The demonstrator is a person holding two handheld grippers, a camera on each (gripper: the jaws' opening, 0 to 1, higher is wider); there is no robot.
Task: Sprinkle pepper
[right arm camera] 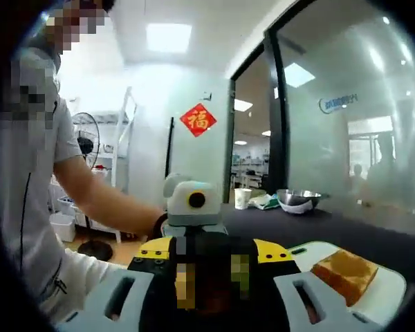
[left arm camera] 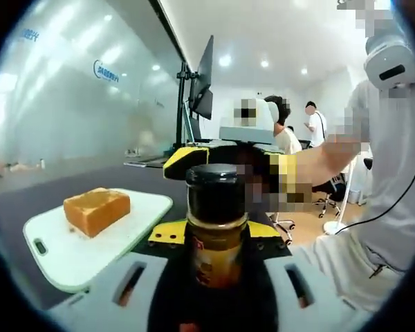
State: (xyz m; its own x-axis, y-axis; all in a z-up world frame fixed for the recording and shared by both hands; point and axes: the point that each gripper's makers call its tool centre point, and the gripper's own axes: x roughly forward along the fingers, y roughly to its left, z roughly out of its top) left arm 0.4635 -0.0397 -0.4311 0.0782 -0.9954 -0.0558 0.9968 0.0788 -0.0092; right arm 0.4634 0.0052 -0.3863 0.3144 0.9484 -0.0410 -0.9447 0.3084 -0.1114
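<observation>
In the left gripper view, a pepper jar (left arm camera: pixel 216 225) stands between the left gripper (left arm camera: pixel 214 290) jaws, with the right gripper (left arm camera: pixel 225 155) directly beyond it. A toast block (left arm camera: pixel 97 209) sits on a cutting board (left arm camera: pixel 69 259) left of the jar. In the right gripper view, a metal bowl (right arm camera: pixel 299 200) and cup (right arm camera: pixel 243 198) rest farther back on the table (right arm camera: pixel 373 238).

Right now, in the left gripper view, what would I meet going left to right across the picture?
White cutting board → toast block on it → pepper jar held between the left tool's jaws → a person's shirt at the right edge.
</observation>
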